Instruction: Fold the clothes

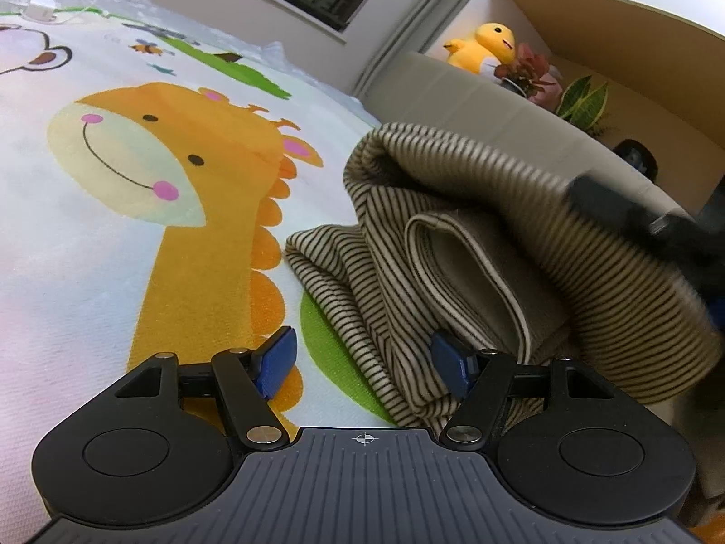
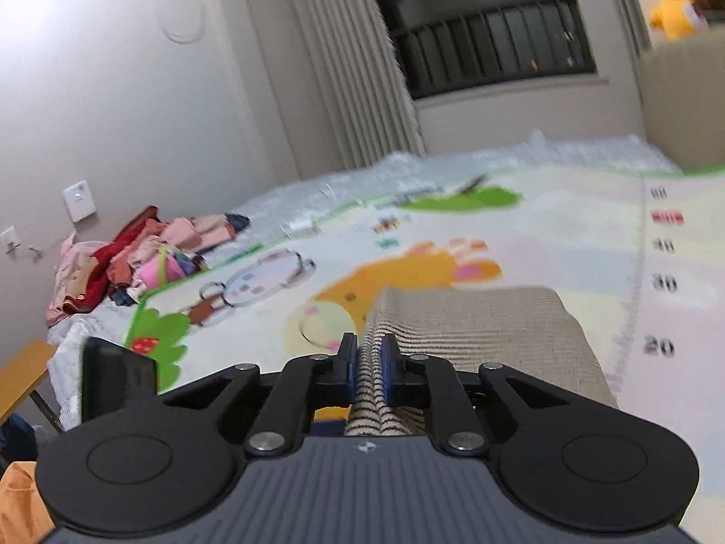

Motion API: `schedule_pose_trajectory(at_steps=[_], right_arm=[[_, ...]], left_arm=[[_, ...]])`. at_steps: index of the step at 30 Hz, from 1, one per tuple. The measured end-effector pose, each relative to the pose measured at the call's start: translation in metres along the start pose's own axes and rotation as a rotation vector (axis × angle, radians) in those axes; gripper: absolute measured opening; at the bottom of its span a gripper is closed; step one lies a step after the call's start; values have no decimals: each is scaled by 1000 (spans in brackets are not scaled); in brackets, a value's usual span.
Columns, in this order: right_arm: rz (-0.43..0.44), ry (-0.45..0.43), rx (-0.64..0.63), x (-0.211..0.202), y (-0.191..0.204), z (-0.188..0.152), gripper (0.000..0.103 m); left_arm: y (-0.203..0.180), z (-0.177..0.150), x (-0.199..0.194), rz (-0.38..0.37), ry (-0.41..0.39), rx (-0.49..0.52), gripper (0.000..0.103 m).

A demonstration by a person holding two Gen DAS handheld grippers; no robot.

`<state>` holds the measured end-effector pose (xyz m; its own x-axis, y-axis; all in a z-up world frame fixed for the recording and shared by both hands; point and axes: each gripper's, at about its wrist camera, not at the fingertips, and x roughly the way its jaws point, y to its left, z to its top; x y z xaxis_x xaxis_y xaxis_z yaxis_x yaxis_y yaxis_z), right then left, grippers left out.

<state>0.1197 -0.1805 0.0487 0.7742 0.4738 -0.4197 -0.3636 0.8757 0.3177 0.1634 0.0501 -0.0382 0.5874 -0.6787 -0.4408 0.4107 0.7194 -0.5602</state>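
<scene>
A beige garment with thin dark stripes [image 1: 457, 245] lies bunched on the cartoon giraffe play mat [image 1: 136, 190], one part lifted in an arch at the right. My left gripper [image 1: 362, 362] is open, low over the mat; its right blue pad [image 1: 448, 358] touches the garment's lower folds, its left pad [image 1: 278, 356] is over bare mat. My right gripper [image 2: 366, 369] is shut on a fold of the striped garment [image 2: 476, 331], which drapes forward over it. The right gripper shows blurred at the right edge of the left wrist view [image 1: 643, 222].
A pile of pink and red clothes [image 2: 136, 263] lies at the mat's far left. A beige padded headboard [image 1: 476, 104] with a yellow plush duck [image 1: 489, 45] and plants stands behind. A white charger and cable [image 1: 41, 11] lie at the far edge. Window and curtain behind.
</scene>
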Motion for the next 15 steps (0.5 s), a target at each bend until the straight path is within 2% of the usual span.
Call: schedule_pose_trajectory(at_steps=[2, 6, 8, 12, 14, 15], right_arm=[[25, 26, 39, 5, -6, -5, 11], [133, 60, 122, 18, -4, -17, 11], [138, 66, 109, 23, 3, -22, 11], [92, 2, 19, 14, 16, -16, 11], [43, -40, -53, 3, 21, -10, 19], [7, -63, -88, -4, 21, -8, 31]], left_arm=[[-1, 0, 1, 0, 0, 2, 73], [1, 0, 0, -4, -1, 1, 74], [1, 0, 0, -4, 0, 2, 74], [1, 0, 0, -5, 0, 2, 74], [1, 0, 0, -8, 0, 0, 74], [1, 0, 0, -9, 0, -2, 74]])
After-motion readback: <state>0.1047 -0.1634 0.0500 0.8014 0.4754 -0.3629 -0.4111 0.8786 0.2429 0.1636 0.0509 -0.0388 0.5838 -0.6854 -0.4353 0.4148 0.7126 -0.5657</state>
